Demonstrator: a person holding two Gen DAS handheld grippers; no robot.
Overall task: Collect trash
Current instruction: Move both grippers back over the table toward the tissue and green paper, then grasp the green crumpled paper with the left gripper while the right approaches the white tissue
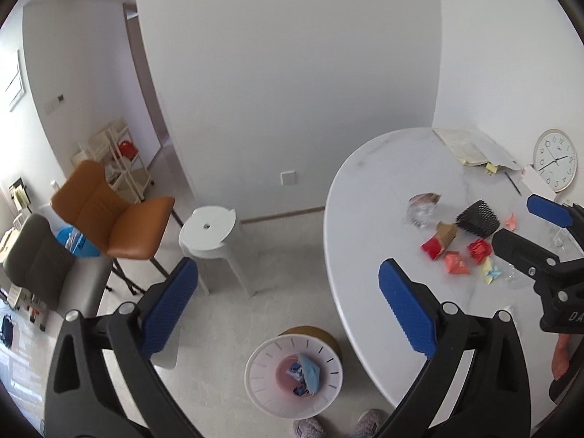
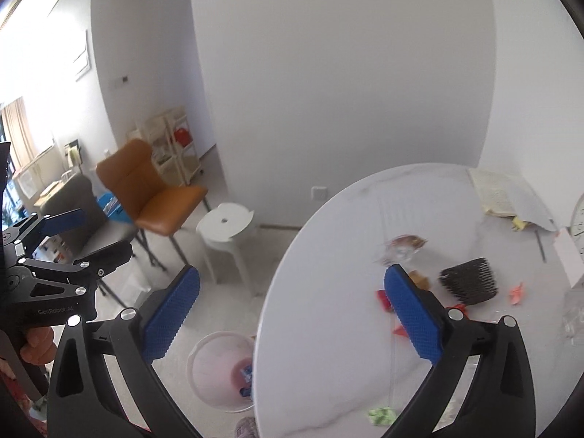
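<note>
A white trash bin (image 1: 255, 361) stands on the floor beside the round white table (image 1: 365, 219), with blue and pink scraps inside. Red, orange and yellow paper scraps (image 1: 456, 266), a clear wrapper (image 1: 421, 210) and a black mesh cup (image 1: 476, 219) on its side lie on the table. My left gripper (image 1: 288, 306) hangs open and empty above the bin. My right gripper (image 2: 292, 314) is open and empty over the table edge, with the bin (image 2: 197, 361) below it. A green scrap (image 2: 381, 416) lies near the table's front edge. Each gripper appears in the other's view, the right gripper (image 1: 529, 226) and the left gripper (image 2: 87, 237).
A white stool (image 1: 208, 224), an orange chair (image 1: 120, 219) and a grey chair (image 1: 36, 259) stand on the floor to the left. An open book (image 1: 471, 146) and a clock (image 1: 554, 158) sit at the table's far side. A person's slippers (image 1: 310, 427) show below the bin.
</note>
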